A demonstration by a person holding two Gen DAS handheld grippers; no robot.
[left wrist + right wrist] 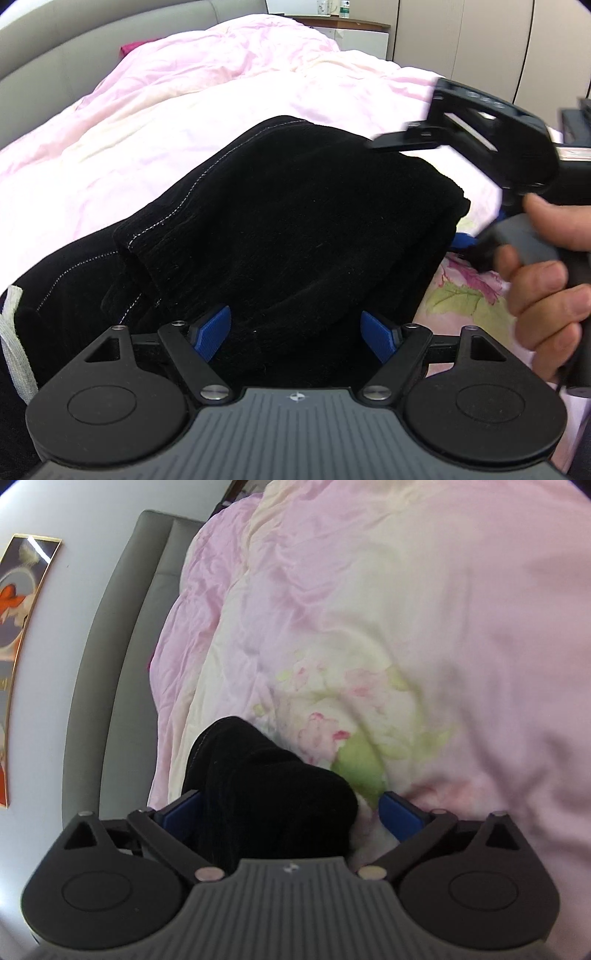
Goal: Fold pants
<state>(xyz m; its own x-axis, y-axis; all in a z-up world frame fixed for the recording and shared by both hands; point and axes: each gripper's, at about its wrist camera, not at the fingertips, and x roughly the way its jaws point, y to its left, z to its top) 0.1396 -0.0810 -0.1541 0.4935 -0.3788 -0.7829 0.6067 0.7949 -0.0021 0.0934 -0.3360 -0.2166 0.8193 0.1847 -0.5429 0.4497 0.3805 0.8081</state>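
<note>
Left wrist view: my left gripper spread wide over the black pants, folded near the quilt's near edge. Right gripper wide too, fabric between, unpinched. Advice: press flat, square edges before lifting away.

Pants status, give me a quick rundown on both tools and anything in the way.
Both tools open: left tool, right tool. Black pants bunched on the pink quilt, fabric between both pairs of pads, ungripped. Nothing in the way.
</note>
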